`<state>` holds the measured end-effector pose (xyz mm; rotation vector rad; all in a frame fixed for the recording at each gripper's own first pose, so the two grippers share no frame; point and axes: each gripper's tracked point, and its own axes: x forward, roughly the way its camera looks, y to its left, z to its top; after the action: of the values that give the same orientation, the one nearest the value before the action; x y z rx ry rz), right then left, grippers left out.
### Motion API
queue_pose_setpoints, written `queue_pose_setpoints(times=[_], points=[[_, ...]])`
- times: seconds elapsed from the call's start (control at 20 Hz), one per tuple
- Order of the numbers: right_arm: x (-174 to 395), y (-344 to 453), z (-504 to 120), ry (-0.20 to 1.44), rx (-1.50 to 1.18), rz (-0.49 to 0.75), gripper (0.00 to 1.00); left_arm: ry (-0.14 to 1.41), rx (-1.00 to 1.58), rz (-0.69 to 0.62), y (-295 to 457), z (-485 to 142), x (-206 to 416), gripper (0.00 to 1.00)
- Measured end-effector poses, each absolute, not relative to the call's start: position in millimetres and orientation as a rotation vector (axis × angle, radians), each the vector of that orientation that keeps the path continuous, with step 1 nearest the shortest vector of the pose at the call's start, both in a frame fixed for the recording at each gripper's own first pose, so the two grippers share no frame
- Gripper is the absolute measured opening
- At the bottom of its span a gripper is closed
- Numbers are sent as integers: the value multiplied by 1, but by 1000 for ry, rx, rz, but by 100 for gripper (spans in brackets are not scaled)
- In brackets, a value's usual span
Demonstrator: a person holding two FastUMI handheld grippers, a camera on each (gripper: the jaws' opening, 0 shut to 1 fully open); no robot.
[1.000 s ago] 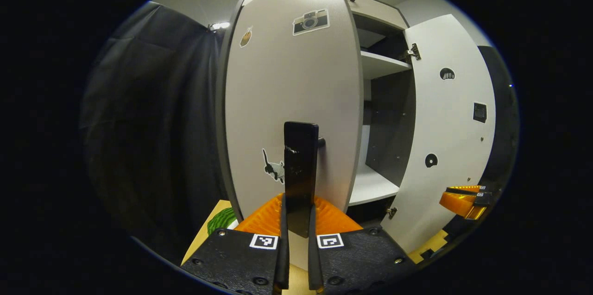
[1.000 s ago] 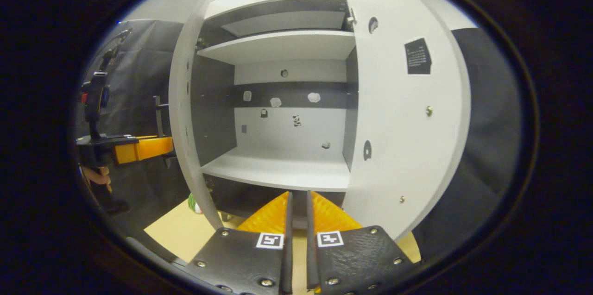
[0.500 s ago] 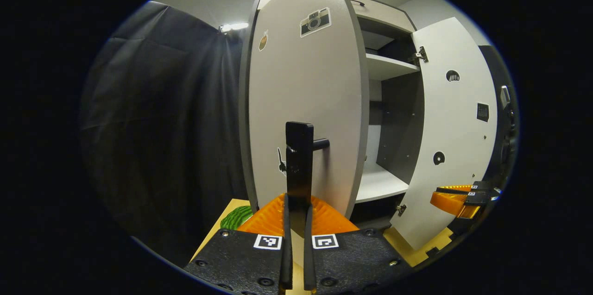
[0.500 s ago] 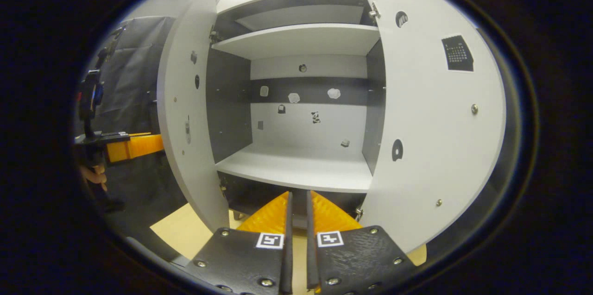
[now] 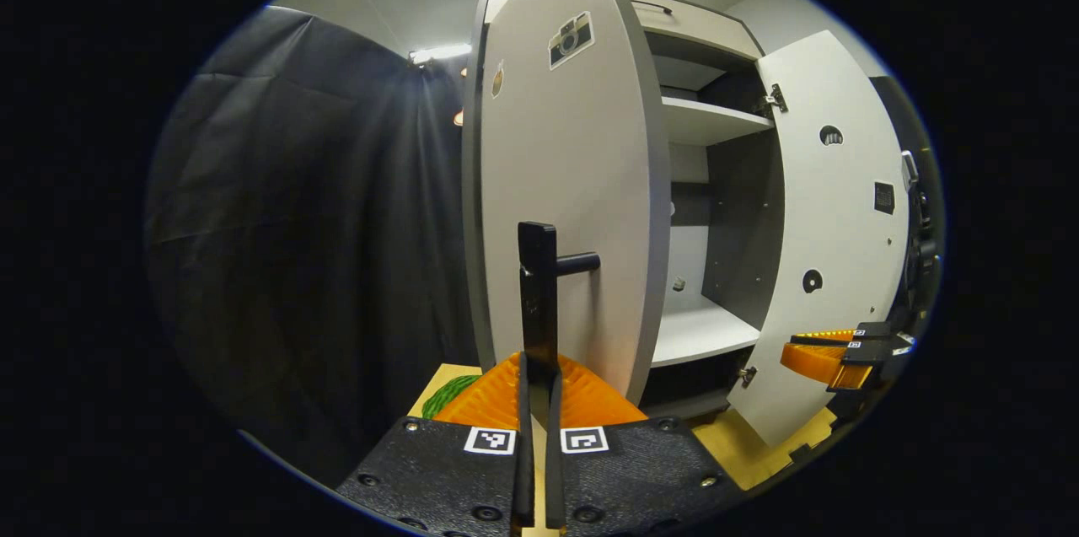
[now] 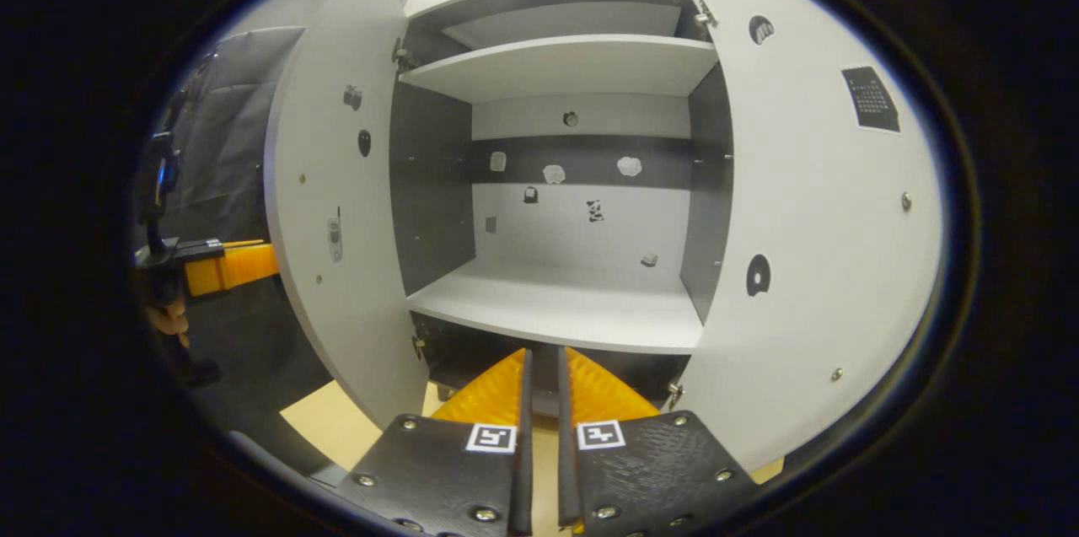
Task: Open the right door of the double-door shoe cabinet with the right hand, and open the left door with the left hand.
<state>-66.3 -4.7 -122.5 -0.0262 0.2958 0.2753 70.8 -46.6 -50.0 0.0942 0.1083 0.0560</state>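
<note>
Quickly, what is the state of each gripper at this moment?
Left gripper: shut on the left door handle.
Right gripper: shut, holding nothing.

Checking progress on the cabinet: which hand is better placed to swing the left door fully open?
Left. Its tongs are shut on the left door's handle. The right tongs hold nothing, facing the open shelves.

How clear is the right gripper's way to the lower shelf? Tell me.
Probably clear, yes. Both the left door and right door stand swung wide, and the lower shelf lies bare straight ahead of the right gripper, whose jaws sit nearly together, holding nothing.
</note>
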Motion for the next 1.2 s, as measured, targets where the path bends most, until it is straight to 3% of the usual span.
queue_pose_setpoints(times=[0.55,1.05,1.2], points=[[-57,6,-121,288,-31,305,12,84,178,166,-44,-49,72,1],[-53,-10,-116,266,-31,235,12,68,80,196,-40,-49,64,0],[-51,-18,-114,255,-13,202,17,75,84,198,-38,-50,63,0]])
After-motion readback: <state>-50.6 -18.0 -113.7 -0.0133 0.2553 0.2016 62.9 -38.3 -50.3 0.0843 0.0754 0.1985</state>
